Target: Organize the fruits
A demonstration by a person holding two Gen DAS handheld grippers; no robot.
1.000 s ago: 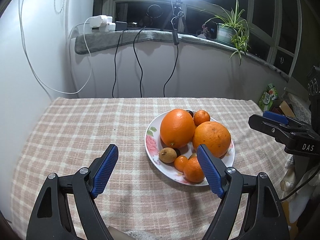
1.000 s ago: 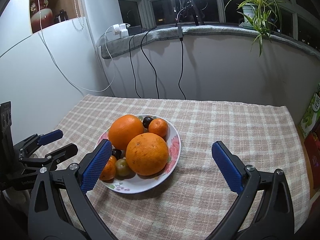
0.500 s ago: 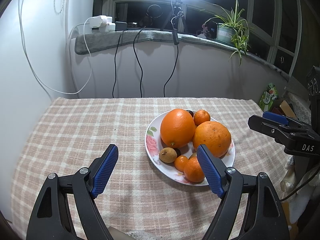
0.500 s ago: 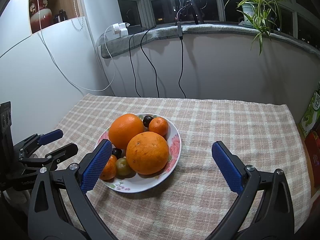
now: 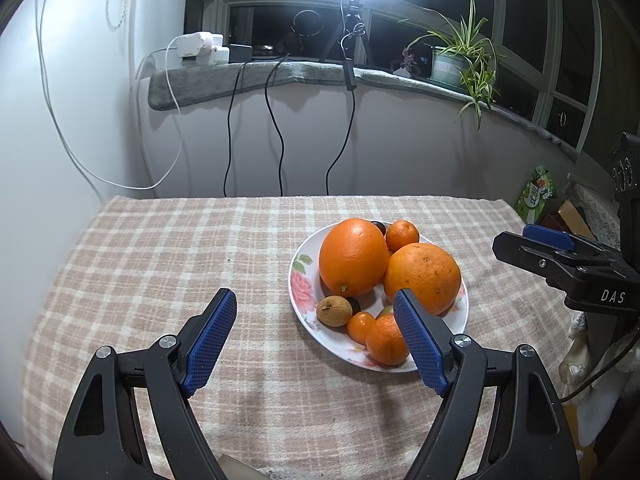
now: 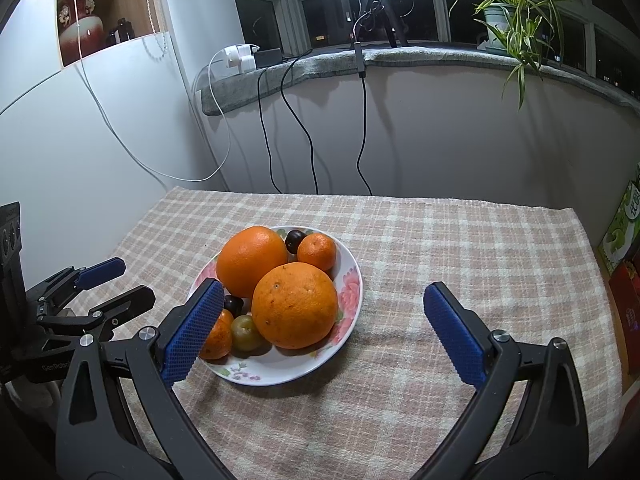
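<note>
On the checked table [image 6: 440, 240] a flowered plate [image 6: 352, 280] holds heaped oranges [image 6: 294, 304], tangerines and small fruits, with left tongs [image 5: 316, 320] and right tongs [image 6: 320, 308] both spread, empty, nearby; best lift top fruits first to avoid rolling.

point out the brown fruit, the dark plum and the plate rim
brown fruit [image 5: 334, 311], left wrist view, middle of its skin
dark plum [image 6: 295, 240], right wrist view, its top
plate [image 6: 280, 376], right wrist view, bare near rim
</note>
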